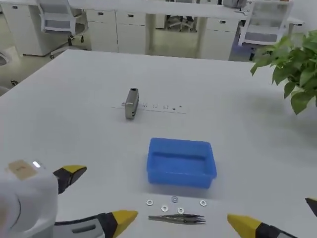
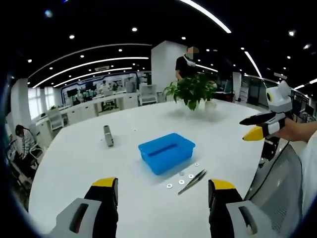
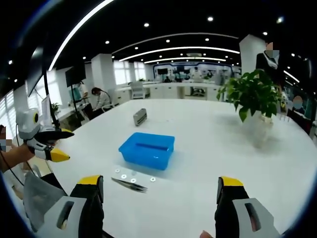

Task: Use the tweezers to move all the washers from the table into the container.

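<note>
A blue container stands on the white table. In front of it lie several small washers, with metal tweezers just nearer me. My left gripper hovers open at the lower left, short of the tweezers. My right gripper is open at the lower right, also clear of them. Neither holds anything.
A small grey metal block stands beyond the container beside a row of tiny marks. A potted plant is at the far right. Chairs and desks lie beyond the table's far edge.
</note>
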A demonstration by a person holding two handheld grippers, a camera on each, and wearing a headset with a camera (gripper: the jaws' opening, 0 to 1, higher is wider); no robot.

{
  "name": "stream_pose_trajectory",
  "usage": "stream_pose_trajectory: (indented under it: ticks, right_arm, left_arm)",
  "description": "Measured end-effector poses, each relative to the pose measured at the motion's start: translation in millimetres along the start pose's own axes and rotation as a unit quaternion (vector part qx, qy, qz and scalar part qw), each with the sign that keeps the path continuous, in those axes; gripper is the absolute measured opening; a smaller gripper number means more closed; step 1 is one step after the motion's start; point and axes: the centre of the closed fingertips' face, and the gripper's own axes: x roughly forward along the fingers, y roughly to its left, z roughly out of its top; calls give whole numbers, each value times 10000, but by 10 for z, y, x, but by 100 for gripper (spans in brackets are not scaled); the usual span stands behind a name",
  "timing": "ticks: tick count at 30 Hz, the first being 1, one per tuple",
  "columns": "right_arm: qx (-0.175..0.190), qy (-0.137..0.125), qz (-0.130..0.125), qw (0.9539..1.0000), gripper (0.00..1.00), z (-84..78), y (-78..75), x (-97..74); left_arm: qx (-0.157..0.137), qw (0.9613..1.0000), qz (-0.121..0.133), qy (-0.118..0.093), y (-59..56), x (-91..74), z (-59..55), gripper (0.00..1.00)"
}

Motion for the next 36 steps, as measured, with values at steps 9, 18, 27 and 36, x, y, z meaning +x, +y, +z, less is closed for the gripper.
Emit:
stream_pose_trajectory:
  ticks: [9,18,27,36]
  right_arm:
    - [-27,192,-17,9998,91,-114,-38,45]
    - [-24,400,124,9991,90,-252,29,79]
    - [-108,439,274,9986,87,-304,76,139]
    - [-136,544,538,9970,87,-311,138,216]
  left_arm:
    - [407,9962,-645,419,-144,200,-115,61]
    - [705,9857,-1203,946,-277,532,-376,32]
    - [1134,9722,-1502,1391,-409,884,-693,17]
    - [1385,9638,-1586,1633,-460,1084,-852,12]
